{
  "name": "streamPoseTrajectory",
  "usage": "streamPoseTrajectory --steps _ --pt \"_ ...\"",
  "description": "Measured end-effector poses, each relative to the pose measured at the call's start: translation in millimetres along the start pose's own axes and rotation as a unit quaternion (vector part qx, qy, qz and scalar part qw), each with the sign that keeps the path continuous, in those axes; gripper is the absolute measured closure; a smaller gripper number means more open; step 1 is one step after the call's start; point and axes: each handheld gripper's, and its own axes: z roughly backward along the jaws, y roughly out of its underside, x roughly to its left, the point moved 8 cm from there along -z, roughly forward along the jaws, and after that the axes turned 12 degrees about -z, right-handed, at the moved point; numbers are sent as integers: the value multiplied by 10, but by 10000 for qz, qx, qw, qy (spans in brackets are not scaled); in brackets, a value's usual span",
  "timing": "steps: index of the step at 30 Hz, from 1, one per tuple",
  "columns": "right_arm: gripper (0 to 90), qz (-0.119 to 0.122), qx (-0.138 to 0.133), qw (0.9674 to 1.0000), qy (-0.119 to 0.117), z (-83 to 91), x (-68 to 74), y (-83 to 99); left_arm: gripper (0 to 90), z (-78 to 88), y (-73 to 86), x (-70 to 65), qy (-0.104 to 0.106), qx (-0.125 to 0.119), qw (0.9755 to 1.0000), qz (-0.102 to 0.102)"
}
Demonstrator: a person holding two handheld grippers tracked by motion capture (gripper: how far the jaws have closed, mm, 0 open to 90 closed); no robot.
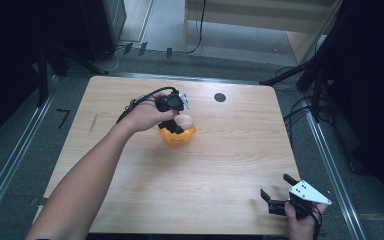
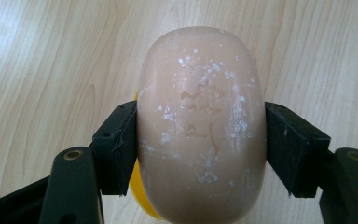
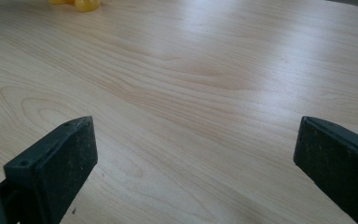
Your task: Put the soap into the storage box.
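Soap [image 2: 200, 126], a pale peach oval bar flecked with white, sits clamped between the jaws of the left claw [image 1: 176, 118], one black pad pressed to each side. It is held over a yellow holder [image 1: 179, 133], perhaps a soap dish, near the far middle of the worktop [image 1: 220, 165]; whether the bar touches the holder is unclear. A faint stamp marks the bar's face. The right claw [image 1: 276, 192] rests at the near right corner, jaws spread wide with nothing between them.
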Motion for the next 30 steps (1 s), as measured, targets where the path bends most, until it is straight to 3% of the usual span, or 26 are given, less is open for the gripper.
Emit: streamPoseTrajectory --steps 17,30 --pt "0 -16 -25 10000 -7 3 -3 -3 330 -263 117 62 101 246 9996 43" --pt "0 -7 -9 10000 -7 0 0 -1 329 -345 174 51 140 392 9991 -26"
